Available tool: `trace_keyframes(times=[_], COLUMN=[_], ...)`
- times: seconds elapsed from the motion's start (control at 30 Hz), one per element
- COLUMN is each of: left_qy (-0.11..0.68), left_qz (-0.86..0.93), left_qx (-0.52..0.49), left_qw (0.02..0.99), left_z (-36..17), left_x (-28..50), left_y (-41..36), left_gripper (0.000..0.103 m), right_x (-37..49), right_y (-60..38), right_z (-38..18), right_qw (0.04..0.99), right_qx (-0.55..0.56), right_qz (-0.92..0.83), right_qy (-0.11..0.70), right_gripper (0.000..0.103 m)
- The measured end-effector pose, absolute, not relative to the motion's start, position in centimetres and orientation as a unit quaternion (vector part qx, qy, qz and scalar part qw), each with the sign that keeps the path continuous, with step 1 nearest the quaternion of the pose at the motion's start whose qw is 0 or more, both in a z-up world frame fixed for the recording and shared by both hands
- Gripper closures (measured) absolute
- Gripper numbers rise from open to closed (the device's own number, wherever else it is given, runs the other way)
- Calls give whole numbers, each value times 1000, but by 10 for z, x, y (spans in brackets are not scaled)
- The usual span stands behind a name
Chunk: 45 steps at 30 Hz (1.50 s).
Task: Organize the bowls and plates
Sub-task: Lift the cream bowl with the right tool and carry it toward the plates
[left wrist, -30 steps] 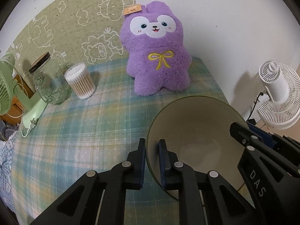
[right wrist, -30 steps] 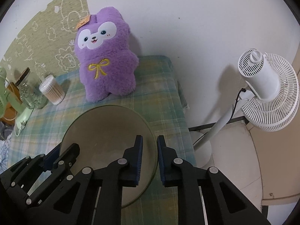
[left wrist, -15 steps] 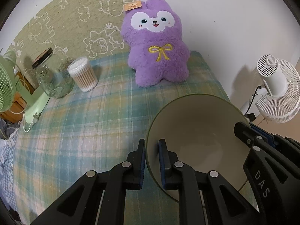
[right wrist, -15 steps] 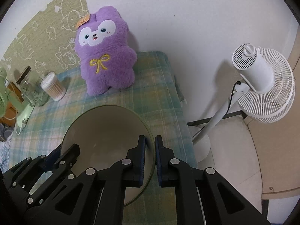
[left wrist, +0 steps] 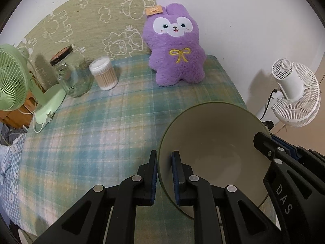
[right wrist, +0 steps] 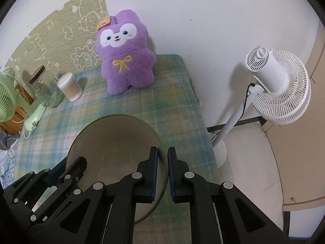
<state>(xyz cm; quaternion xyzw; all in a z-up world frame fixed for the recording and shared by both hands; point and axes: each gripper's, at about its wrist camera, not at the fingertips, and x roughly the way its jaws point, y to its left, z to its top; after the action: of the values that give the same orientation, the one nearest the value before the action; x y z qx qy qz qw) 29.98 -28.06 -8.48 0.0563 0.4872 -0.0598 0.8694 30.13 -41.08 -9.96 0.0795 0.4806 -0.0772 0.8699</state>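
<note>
Left gripper [left wrist: 164, 158] and right gripper [right wrist: 162, 154] angled down, fingers clamped on bowl [left wrist: 213, 142] rim (opposite sides)

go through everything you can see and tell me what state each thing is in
Olive-green ceramic bowl: empty, gripped at opposite rims.
Left gripper: shut on bowl rim.
Right gripper: shut on bowl rim.
Glass jar: lid on.
Purple plush toy: upright.
Cotton-swab tub: upright, full.

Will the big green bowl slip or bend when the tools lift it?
The bowl probably stays stiff: its rim keeps a clean round shape. It looks smooth and glossy, so it might slip. The left tool and right tool pinch opposite rims, which likely steadies it.
</note>
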Motion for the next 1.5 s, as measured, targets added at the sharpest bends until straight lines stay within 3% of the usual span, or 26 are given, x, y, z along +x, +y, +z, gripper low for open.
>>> trace_keyframes(times=[0.67,1.5], left_qy=[460,443], left_qz=[-64,-59], left_qx=[38,20], left_qw=[885,894], left_z=[-35,0], left_x=[239,158], left_y=[-231,-77], left_gripper=[93,93], right_x=[239,165], right_y=[-361,-202], right_z=[-45,-3], right_qw=[883,894], right_qx=[73,52], right_qz=[-83,-75], right_qy=[455,438], right_gripper=[90,90])
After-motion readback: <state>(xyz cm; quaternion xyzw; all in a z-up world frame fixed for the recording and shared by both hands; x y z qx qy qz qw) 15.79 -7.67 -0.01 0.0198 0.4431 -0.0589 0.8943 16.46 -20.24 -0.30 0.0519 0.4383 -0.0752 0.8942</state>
